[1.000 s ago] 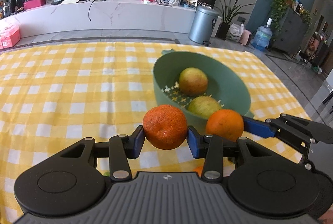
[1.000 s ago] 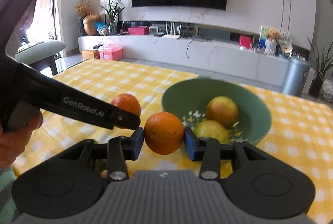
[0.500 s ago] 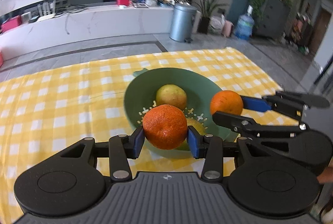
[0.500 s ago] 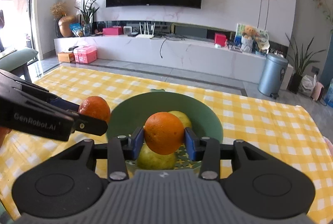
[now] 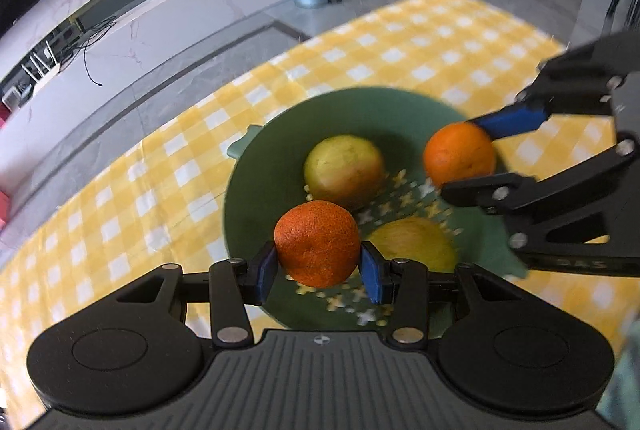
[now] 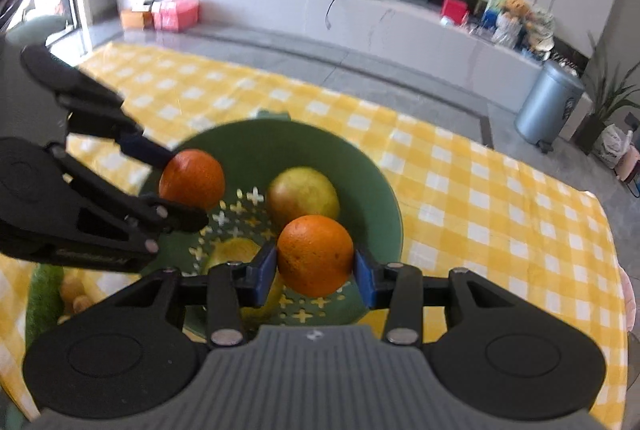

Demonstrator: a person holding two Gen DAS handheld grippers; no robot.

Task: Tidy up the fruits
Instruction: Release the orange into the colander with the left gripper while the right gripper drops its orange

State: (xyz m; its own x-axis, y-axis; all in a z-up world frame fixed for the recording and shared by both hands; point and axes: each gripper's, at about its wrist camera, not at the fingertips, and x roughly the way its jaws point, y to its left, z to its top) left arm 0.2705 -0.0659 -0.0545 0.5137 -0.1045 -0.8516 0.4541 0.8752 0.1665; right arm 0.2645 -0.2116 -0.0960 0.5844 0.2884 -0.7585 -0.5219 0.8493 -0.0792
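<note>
My left claw (image 5: 318, 266) grasps a rough orange (image 5: 317, 243) and my right claw (image 6: 315, 272) a smooth orange (image 6: 316, 254), both over the green bowl (image 5: 280, 142) holding two apples (image 5: 344, 170).

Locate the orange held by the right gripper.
In the right wrist view, the orange sits low centre, clamped in the right gripper above the green bowl, just in front of a yellow-green fruit.

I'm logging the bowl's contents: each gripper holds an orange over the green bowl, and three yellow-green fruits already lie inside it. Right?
Not quite: only two yellow-green fruits lie in the green bowl, as the left wrist view shows. The rest holds: the left gripper and the right gripper each grip an orange over it.
</note>
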